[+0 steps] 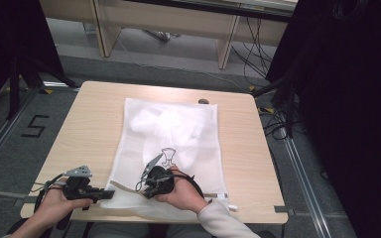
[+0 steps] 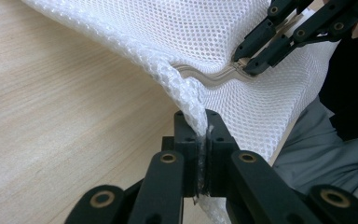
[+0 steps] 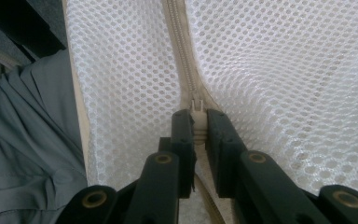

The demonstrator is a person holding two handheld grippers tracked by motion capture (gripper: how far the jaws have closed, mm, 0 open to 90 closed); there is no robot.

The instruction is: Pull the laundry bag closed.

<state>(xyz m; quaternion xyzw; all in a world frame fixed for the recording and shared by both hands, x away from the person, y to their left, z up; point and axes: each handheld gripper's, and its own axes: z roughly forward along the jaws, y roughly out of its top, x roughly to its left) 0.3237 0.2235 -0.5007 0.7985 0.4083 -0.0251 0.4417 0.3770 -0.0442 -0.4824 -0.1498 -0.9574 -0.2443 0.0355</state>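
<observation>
- We see the white mesh laundry bag [image 1: 171, 144] lying flat in the middle of the wooden table [image 1: 89, 129], its zipper edge at the near side, toward the person.
- Our left gripper [image 2: 204, 128] has its jaws pressed together on the bag's near left corner, lifting the mesh into a ridge.
- Our right gripper [image 3: 196, 122] pinches the zipper pull [image 3: 196, 106] on the beige zipper [image 3: 181, 51], just beside the left gripper.
</observation>
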